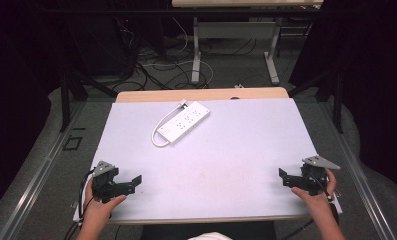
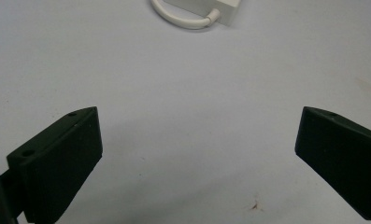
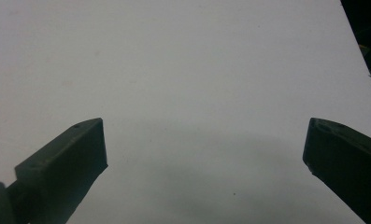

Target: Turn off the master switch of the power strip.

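The power strip [image 1: 184, 121] lies flat on the white table [image 1: 246, 150], toward the far edge and left of centre, well apart from both grippers. Its long axis runs diagonally: the near end points toward the near-left corner, the far end toward the far-right corner. A white cord [image 1: 161, 126] leaves the near end, loops along the strip's left side, and ends in a plug [image 1: 183, 104] lying at the far end, just beside the strip. The left gripper [image 1: 131, 182] rests near the near-left corner, held by the person's left hand [image 1: 100, 202]; its jaws stand wide apart and hold nothing. In the left gripper view the strip's near end [image 2: 220, 9] and the cord loop [image 2: 183, 18] appear ahead, between the lines of the two jaws, so this gripper already faces the strip. The right gripper [image 1: 285, 177] rests near the near-right corner in the right hand [image 1: 316, 195], jaws likewise spread and empty; the right gripper view looks across bare table. The left gripper is judged the nearer of the two and better aligned for a forward reach. Nothing stands on the table between either gripper and the strip. The cord loop beside the strip is the one item that could snag a jaw closing across the strip's width.
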The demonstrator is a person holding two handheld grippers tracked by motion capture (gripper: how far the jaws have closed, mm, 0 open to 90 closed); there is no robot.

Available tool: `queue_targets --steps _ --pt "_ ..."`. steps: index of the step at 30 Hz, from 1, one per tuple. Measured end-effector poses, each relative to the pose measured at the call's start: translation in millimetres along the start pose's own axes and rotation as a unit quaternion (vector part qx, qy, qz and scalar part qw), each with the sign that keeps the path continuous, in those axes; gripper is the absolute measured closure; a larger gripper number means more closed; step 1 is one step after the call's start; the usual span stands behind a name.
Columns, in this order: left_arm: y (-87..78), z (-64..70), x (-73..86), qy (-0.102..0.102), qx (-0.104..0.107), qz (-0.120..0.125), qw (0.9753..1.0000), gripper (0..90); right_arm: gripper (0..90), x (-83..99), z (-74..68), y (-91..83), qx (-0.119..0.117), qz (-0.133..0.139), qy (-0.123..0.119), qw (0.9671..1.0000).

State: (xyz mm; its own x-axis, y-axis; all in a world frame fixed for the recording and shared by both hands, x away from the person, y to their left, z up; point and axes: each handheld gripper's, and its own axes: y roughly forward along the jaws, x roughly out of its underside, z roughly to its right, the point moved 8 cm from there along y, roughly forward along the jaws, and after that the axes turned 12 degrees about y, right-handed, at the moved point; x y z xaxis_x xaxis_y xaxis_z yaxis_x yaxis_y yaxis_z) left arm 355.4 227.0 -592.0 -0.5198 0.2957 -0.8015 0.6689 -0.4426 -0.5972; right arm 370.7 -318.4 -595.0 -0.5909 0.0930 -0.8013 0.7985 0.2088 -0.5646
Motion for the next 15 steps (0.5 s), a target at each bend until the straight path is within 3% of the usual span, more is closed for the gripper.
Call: queue_targets --steps 3,6,10,11,15 --pt "-1.5 1.5 -1.9 0.003 -0.009 0.001 1.0000 0.7 0.0 1.6 -2.7 1.4 -0.003 0.003 -0.004 1.0000" --pt "-3.9 6.2 -3.9 -0.002 -0.005 0.003 1.0000 0.7 0.0 2.9 -6.7 2.6 -0.013 -0.003 0.006 0.9999" --pt "-5.0 10.4 -2.1 0.012 -0.013 -0.003 0.9998 0.6 0.0 2.7 -9.9 1.9 -0.005 0.006 -0.002 1.0000" --pt "-4.2 10.9 -1.4 0.012 -0.011 -0.004 0.9999 0.5 0.0 2.4 -11.5 0.1 -0.006 0.006 -0.015 0.9999" --pt "-3.5 10.9 -1.5 0.005 -0.009 0.000 0.9999 0.5 0.0 1.9 -13.7 -0.3 -0.003 0.013 -0.009 0.9999"
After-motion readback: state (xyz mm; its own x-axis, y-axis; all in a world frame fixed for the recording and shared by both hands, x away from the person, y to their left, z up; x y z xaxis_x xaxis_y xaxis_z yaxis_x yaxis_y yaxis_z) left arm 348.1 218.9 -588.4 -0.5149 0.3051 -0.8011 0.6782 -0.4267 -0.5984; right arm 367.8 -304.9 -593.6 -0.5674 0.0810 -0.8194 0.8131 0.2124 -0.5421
